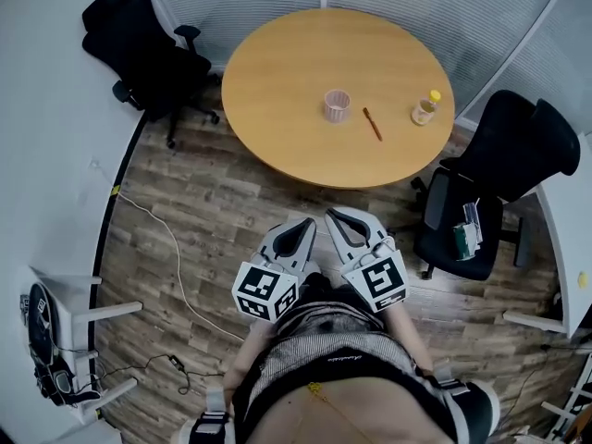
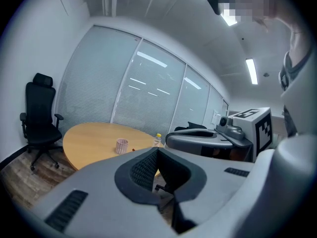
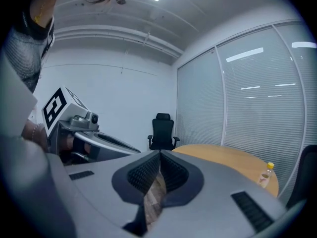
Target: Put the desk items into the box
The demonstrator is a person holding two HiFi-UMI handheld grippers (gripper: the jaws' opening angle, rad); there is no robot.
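Left claw [image 1: 307, 223] and right claw [image 1: 335, 216], closed empty, face round table [image 1: 277, 91] on plank floor [image 1: 203, 202].

Your left tongs [image 2: 157, 151] sit closed, tips meeting, nothing between them. Beyond them, a round wooden surface [image 2: 94, 138] carries a pink cup [image 2: 122, 145] and a yellow-capped bottle [image 2: 158, 139]. Black chair [image 2: 39, 118] at left, right tongs [image 2: 172, 139] alongside.
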